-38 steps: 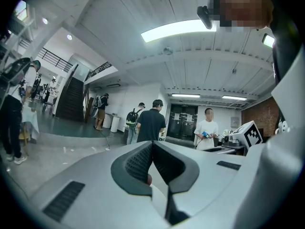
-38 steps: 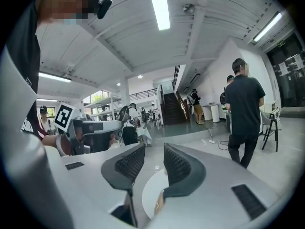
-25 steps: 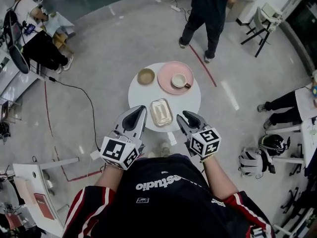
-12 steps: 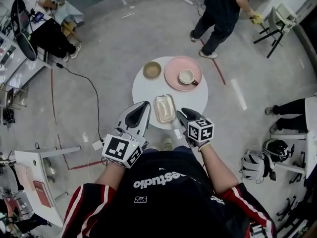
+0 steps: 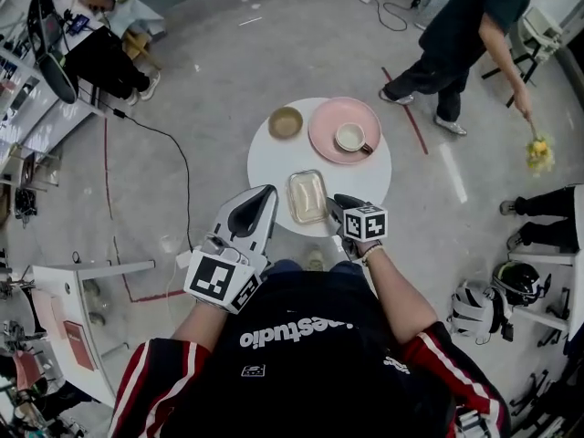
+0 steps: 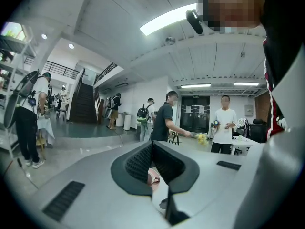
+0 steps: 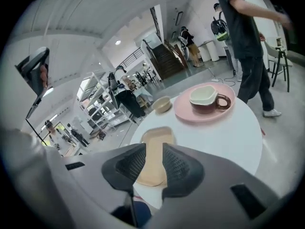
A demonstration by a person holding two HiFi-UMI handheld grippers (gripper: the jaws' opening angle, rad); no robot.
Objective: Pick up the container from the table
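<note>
The left gripper (image 5: 267, 192) hangs just left of the table (image 5: 271, 158), jaws together, empty. The container (image 5: 307, 196) lies at the table's near edge. Just right of it, the right gripper (image 5: 337, 204) holds its jaws apart; they have just been closing, with the container ahead of the gap, untouched. Too narrow a gap could ride the rim and shove it off the edge. Only the right gripper view shows gap and container aligned; the head view shows how close that edge is.
</note>
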